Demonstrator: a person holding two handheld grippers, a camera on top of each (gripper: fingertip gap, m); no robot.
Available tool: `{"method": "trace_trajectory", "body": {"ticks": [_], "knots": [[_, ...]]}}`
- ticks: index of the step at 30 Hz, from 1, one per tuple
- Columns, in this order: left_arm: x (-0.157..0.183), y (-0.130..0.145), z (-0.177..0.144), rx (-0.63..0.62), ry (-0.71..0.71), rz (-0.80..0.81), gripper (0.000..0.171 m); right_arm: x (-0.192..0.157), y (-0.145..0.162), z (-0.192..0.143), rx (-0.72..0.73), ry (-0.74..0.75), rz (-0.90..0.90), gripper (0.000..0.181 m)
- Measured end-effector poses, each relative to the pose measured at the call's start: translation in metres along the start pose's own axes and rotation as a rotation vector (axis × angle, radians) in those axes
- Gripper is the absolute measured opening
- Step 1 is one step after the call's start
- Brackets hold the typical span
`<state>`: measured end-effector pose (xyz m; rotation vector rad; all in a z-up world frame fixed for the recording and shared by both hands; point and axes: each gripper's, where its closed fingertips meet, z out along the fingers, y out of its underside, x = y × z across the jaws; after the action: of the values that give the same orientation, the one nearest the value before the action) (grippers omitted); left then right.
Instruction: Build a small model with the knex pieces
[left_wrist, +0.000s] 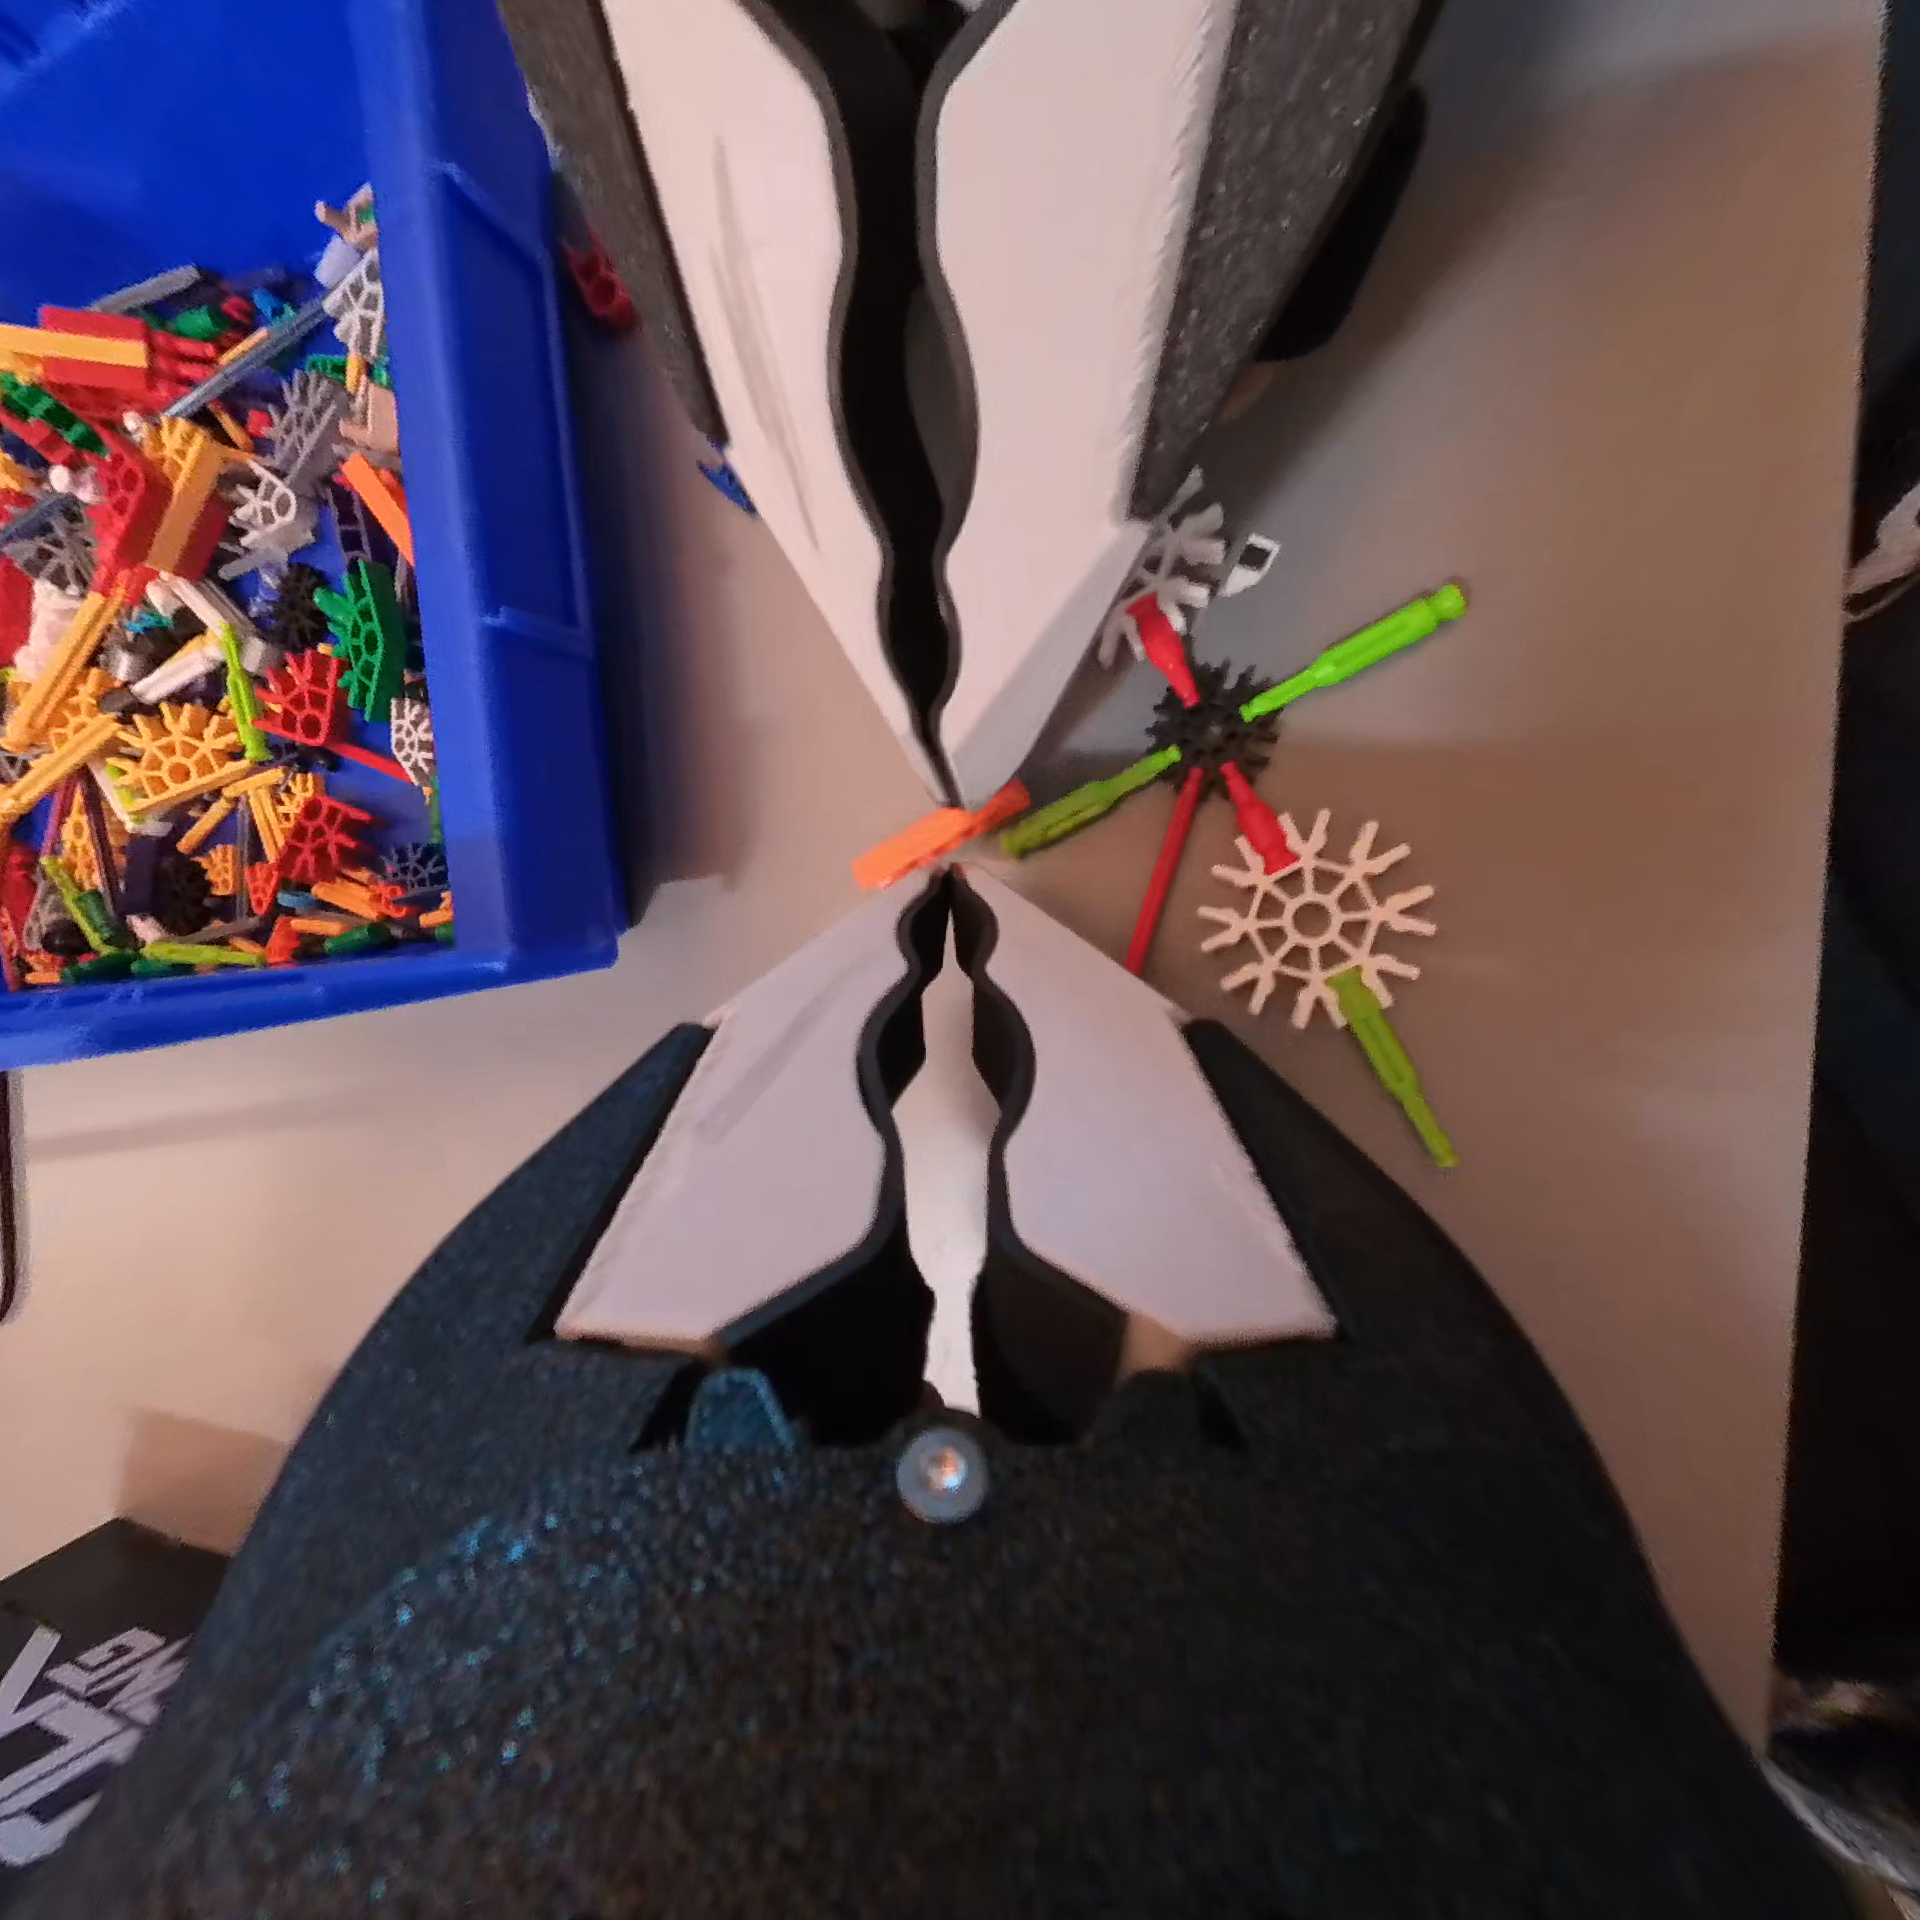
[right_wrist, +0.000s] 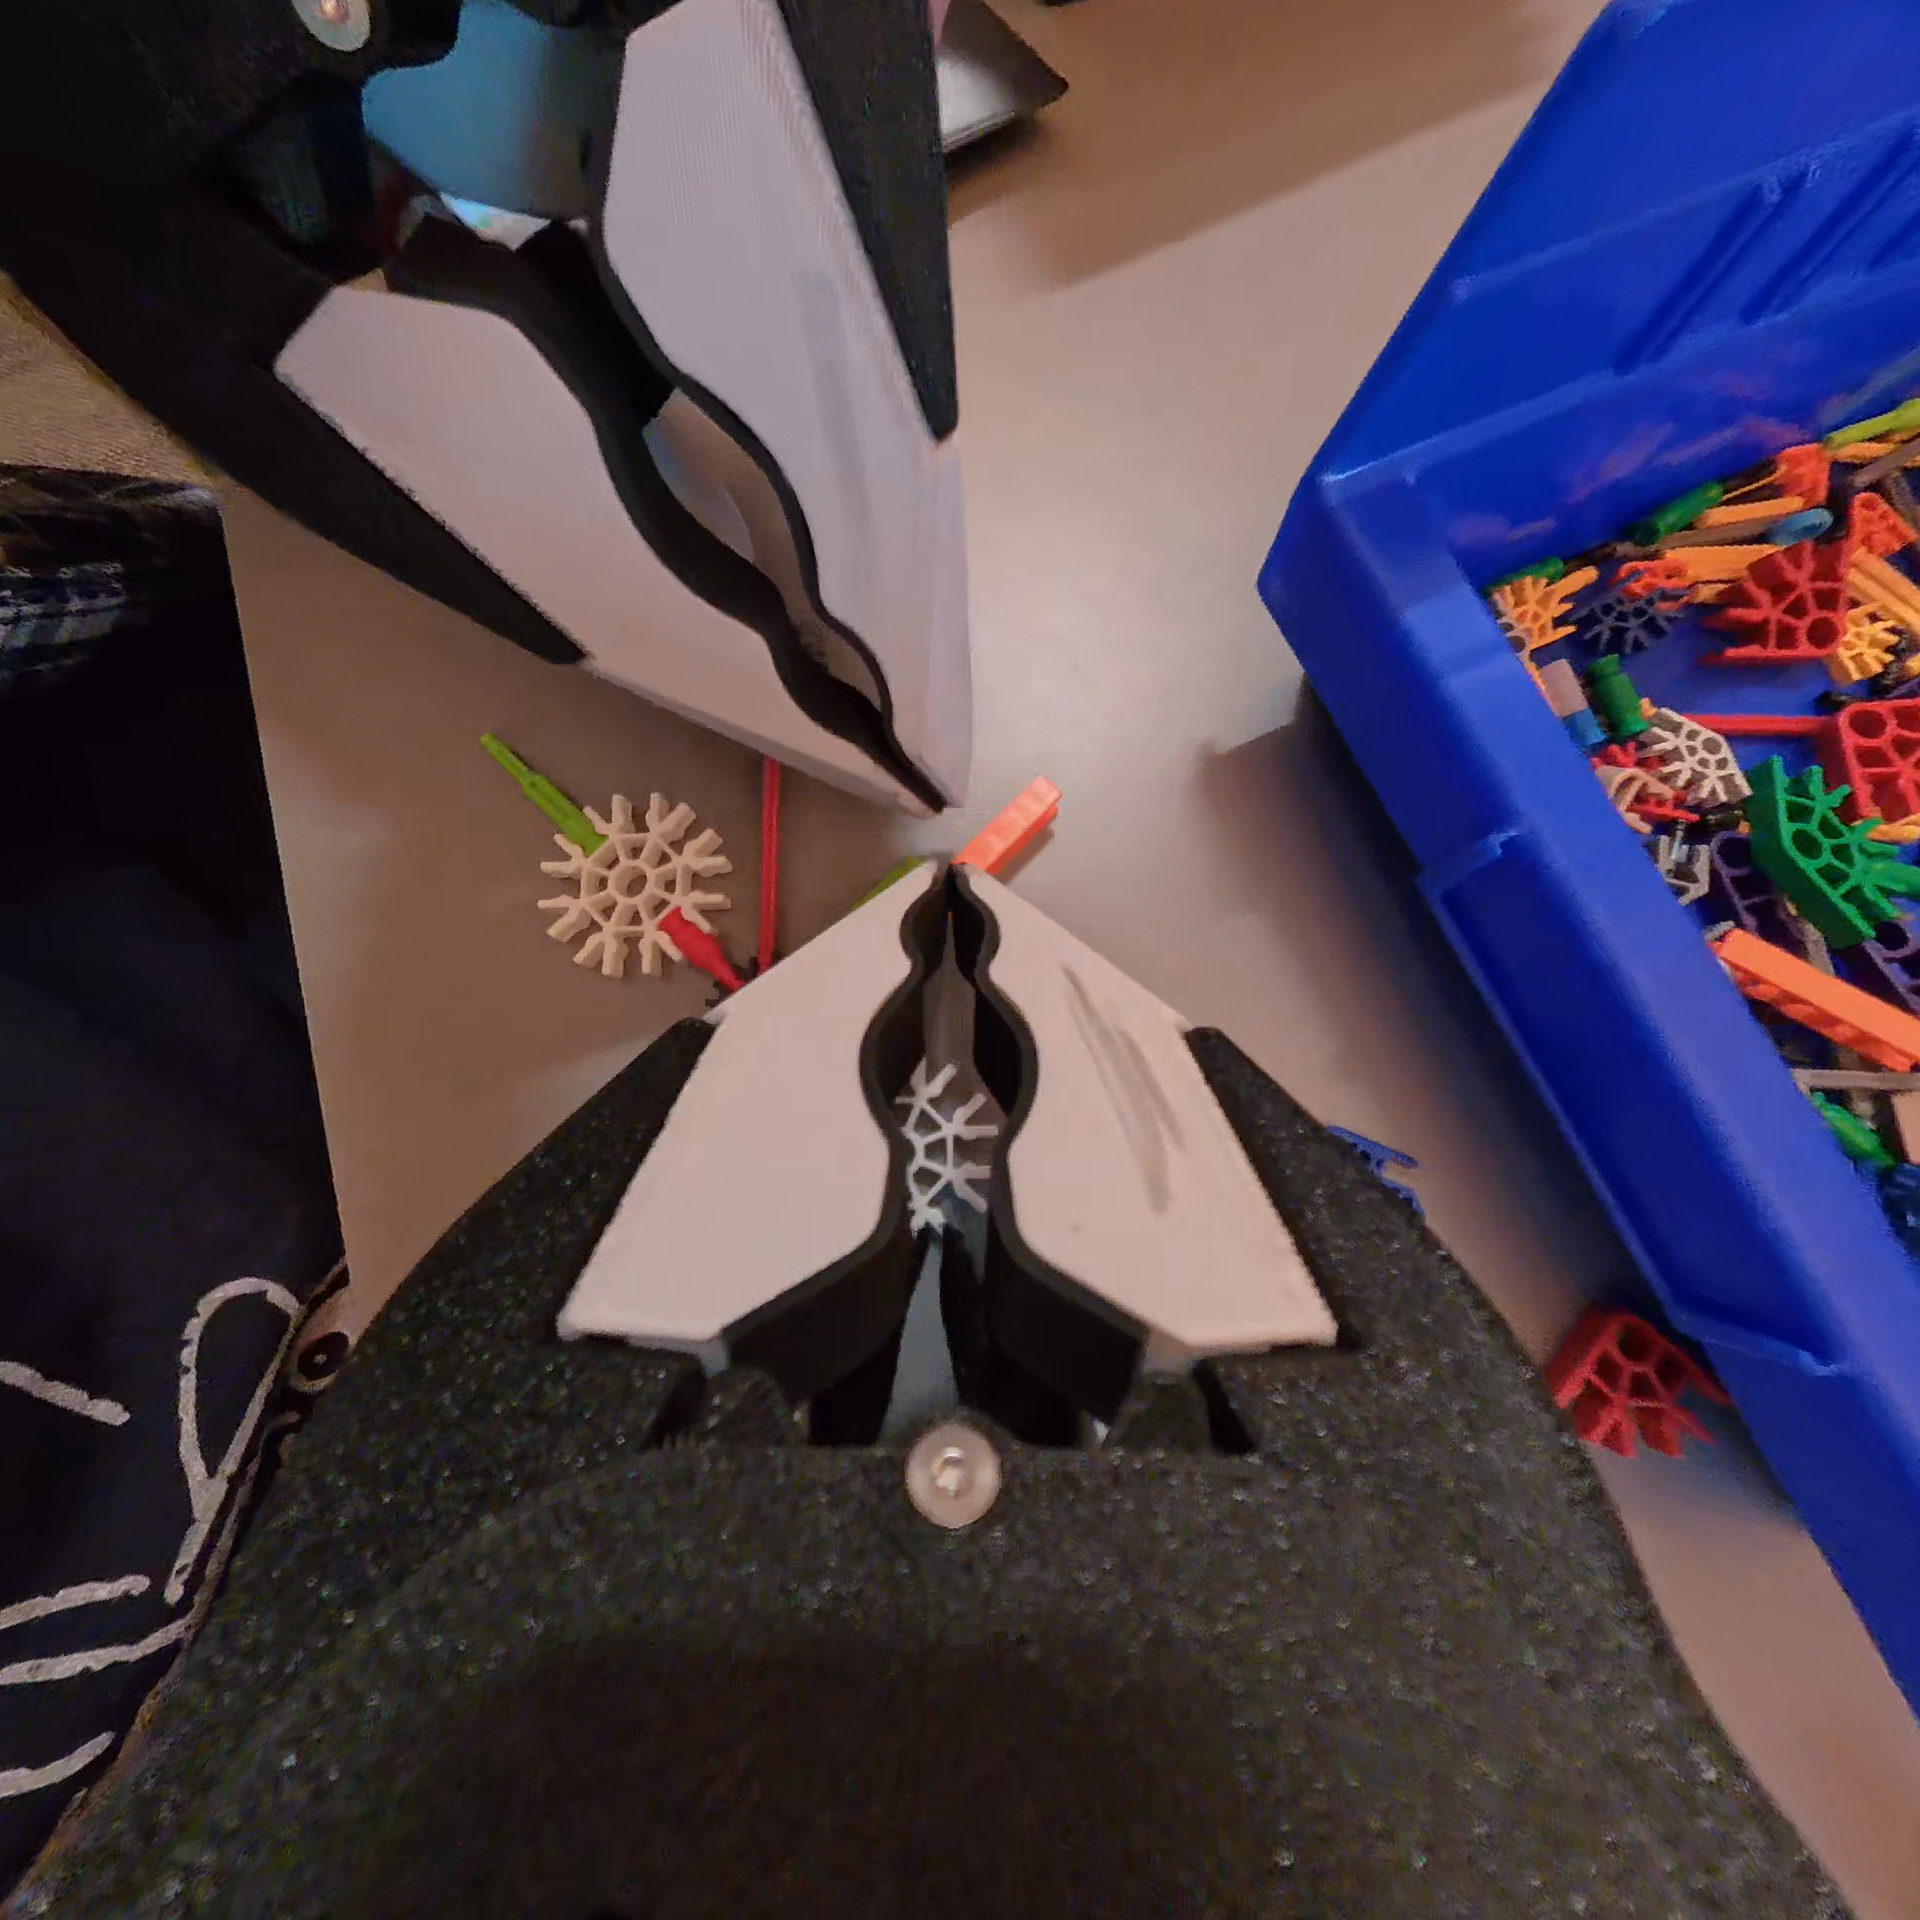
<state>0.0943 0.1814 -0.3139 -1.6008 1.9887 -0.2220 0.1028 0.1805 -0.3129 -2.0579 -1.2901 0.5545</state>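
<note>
A short orange piece (left_wrist: 940, 834) sits between the two grippers' tips, just above the tan table (left_wrist: 1558, 416). My left gripper (left_wrist: 951, 878) is shut with its tips on the piece from below. My right gripper (left_wrist: 956, 800) comes in from the top, also shut, with its tips on the same piece. In the right wrist view the orange piece (right_wrist: 1013, 826) sticks out past my right gripper (right_wrist: 951, 873), and the left gripper (right_wrist: 935, 805) meets it from the upper left. A light green rod (left_wrist: 1091, 805) runs from the piece to a black hub (left_wrist: 1210, 727).
The hub carries more green and red rods, a cream snowflake connector (left_wrist: 1314, 920) (right_wrist: 634, 883) and a white one (left_wrist: 1174, 571). A blue bin (left_wrist: 520, 623) (right_wrist: 1507, 831) holds several loose pieces. A red connector (right_wrist: 1631, 1387) lies beside it. A person's dark clothing (right_wrist: 104, 935) borders the table. Less than 4 cm separates the two grippers' tips.
</note>
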Motion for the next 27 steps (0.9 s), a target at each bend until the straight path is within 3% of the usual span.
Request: {"method": "trace_trajectory", "body": {"ticks": [16, 27], "knots": [[0.003, 0.009, 0.001, -0.023, 0.006, -0.010, 0.000, 0.001, 0.005, 0.007, -0.032, 0.002, 0.061, 0.002], [-0.012, 0.011, -0.003, -0.031, -0.049, 0.021, 0.000, -0.002, 0.000, 0.009, -0.051, 0.019, 0.007, 0.000]]}}
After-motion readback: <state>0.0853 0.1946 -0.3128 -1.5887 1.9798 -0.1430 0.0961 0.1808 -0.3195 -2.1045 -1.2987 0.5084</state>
